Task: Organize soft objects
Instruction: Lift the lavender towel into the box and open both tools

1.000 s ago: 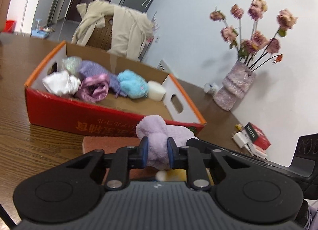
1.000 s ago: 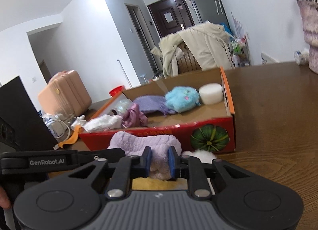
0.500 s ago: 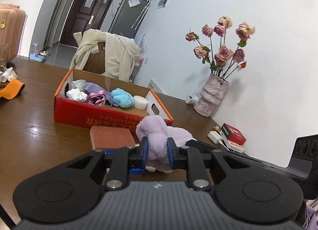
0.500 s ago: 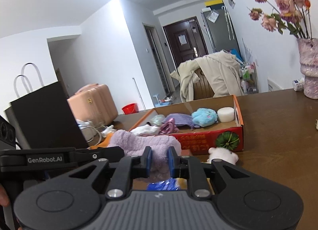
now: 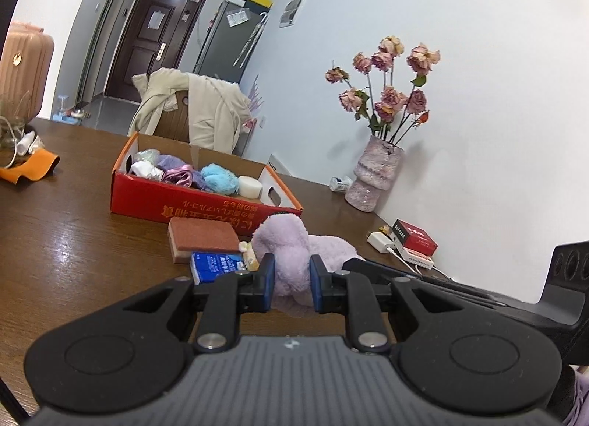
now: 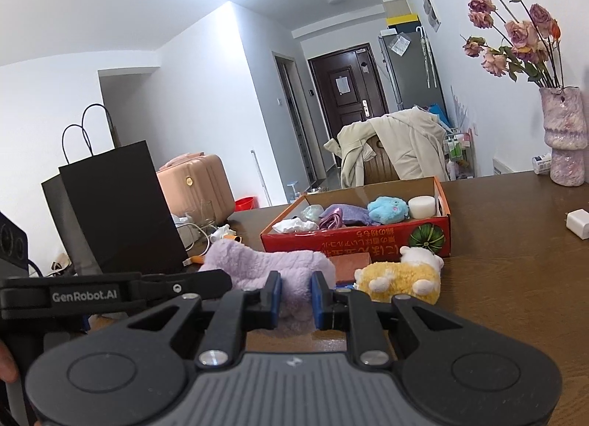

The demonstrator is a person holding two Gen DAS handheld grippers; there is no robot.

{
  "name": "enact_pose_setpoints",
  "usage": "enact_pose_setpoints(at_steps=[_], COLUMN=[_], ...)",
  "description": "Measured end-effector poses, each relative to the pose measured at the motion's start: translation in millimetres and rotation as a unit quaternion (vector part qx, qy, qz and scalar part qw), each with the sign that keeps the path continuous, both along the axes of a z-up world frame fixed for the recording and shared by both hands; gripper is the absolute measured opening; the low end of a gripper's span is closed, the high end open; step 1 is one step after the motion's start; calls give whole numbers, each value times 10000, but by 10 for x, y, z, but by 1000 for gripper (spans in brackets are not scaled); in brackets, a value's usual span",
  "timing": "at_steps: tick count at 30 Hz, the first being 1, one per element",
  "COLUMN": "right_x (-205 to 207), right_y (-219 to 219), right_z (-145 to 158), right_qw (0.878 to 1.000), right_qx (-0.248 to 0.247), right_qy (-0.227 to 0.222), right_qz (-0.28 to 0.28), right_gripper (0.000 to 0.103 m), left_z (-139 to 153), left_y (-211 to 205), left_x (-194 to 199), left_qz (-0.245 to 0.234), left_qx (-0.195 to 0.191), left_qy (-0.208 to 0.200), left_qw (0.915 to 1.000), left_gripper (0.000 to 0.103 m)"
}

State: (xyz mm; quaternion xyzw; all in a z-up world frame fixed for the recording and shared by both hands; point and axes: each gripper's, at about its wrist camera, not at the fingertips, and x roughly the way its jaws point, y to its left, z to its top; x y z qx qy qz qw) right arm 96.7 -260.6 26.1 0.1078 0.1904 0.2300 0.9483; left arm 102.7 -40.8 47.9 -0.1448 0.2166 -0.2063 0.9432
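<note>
Both grippers pinch one fluffy lilac cloth and hold it up over the wooden table. My left gripper is shut on its one end. My right gripper is shut on the other end of the cloth. A red cardboard box further back holds several soft things, among them a blue plush and a white roll; it also shows in the right wrist view. A yellow-and-white plush toy lies on the table in front of the box.
A reddish-brown sponge block and a blue tissue pack lie before the box. A pink vase of dried roses, a red packet and chargers stand near the wall. A black paper bag stands left.
Both grippers have pulled back and up from the box, carrying the lilac cloth; the box now looks smaller and farther. The sponge, tissue pack and yellow plush have come into view.
</note>
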Motion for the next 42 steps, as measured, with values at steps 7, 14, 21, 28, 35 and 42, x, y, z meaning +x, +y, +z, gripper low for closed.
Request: enact_pose_setpoints(at_steps=[7, 14, 21, 28, 35, 42], right_x=[-143, 50, 614, 1538, 2614, 3696], right_y=[-19, -78, -89, -58, -48, -4], right_z=[98, 171, 336, 407, 251, -124], right_qw=[9997, 9999, 9999, 9996, 9969, 9857], right_qx=[-110, -77, -43, -25, -42, -25], right_qy=[-194, -129, -95, 194, 761, 1674], right_qz=[-21, -31, 61, 179, 199, 179], right_gripper=[17, 16, 16, 16, 16, 16], left_z=[47, 148, 324, 333, 137, -306], left_y=[-48, -82, -45, -97, -150, -131], left_x=[-39, 227, 901, 1854, 2907, 3894], left_qz=[9, -48, -2, 110, 141, 307], left_qx=[97, 195, 215, 471, 683, 811], left_qy=[-68, -82, -24, 318, 798, 1560], left_qw=[9999, 9998, 9998, 9983, 9944, 9839], left_gripper=[20, 20, 19, 19, 19, 19])
